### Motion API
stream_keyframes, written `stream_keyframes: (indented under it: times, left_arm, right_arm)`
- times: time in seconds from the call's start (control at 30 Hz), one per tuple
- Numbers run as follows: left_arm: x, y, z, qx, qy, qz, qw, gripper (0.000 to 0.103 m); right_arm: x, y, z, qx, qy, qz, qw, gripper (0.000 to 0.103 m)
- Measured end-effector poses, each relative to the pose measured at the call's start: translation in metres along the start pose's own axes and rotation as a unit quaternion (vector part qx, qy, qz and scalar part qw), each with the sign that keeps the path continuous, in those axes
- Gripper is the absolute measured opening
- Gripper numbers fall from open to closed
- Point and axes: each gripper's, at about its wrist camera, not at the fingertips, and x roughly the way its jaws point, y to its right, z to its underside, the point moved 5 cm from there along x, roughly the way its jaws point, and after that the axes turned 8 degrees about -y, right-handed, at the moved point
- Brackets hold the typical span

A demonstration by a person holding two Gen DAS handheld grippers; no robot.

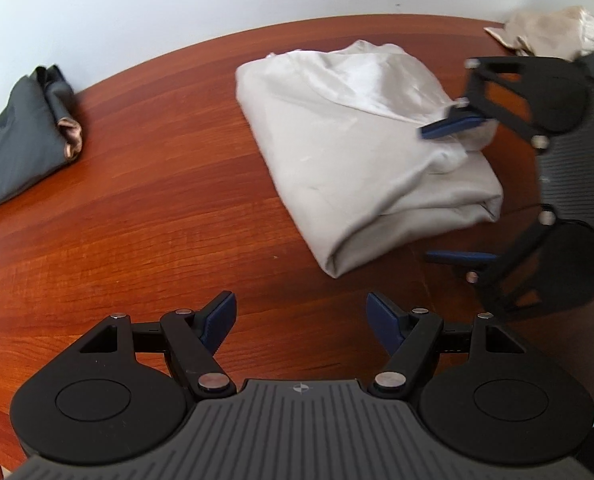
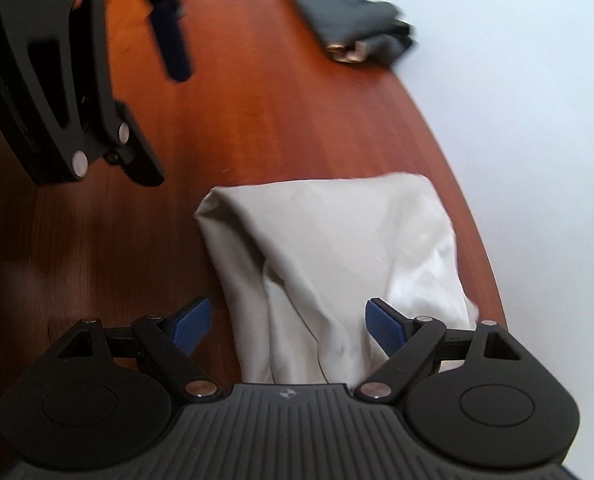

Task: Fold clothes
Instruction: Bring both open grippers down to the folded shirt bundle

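Observation:
A folded pale grey garment (image 1: 361,152) lies on the red-brown wooden table (image 1: 157,184). My left gripper (image 1: 301,324) is open and empty above bare table, short of the garment's near corner. My right gripper (image 1: 453,192) shows at the right of the left wrist view, open, its jaws on either side of the garment's right end. In the right wrist view the right gripper (image 2: 287,328) is open over the near end of the garment (image 2: 337,256), with nothing held. The left gripper (image 2: 97,80) hangs at the upper left there.
A folded dark grey garment (image 1: 21,140) lies at the table's far left, also seen in the right wrist view (image 2: 353,16). A crumpled beige cloth (image 1: 549,32) lies at the far right edge. A white wall (image 1: 217,0) stands behind the table.

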Motion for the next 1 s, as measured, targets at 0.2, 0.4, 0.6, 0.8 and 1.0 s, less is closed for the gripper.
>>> stream_keyframes:
  times: [0.2, 0.4, 0.6, 0.8, 1.0]
  left_arm:
    - [-0.002, 0.000, -0.002, -0.079, 0.012, 0.048, 0.9956, 0.074]
    - [0.013, -0.010, -0.001, -0.237, 0.002, 0.114, 0.9648, 0.072]
    - [0.027, -0.010, 0.003, -0.342, -0.003, 0.150, 0.9275, 0.072]
    - [0.029, -0.008, -0.002, -0.406, 0.021, 0.204, 0.8906, 0.072]
    - [0.037, -0.014, -0.012, -0.488, 0.029, 0.259, 0.8331, 0.074]
  right_arm:
    - [0.009, -0.006, 0.000, -0.049, -0.003, 0.012, 0.999, 0.076]
    - [0.011, -0.009, 0.004, -0.048, 0.011, 0.015, 0.999, 0.066]
    - [0.006, -0.010, 0.009, -0.042, 0.027, 0.021, 0.999, 0.045]
    - [0.005, 0.000, 0.007, -0.019, 0.027, 0.004, 0.999, 0.016]
    - [-0.003, 0.019, 0.005, 0.024, 0.038, -0.017, 0.999, 0.013]
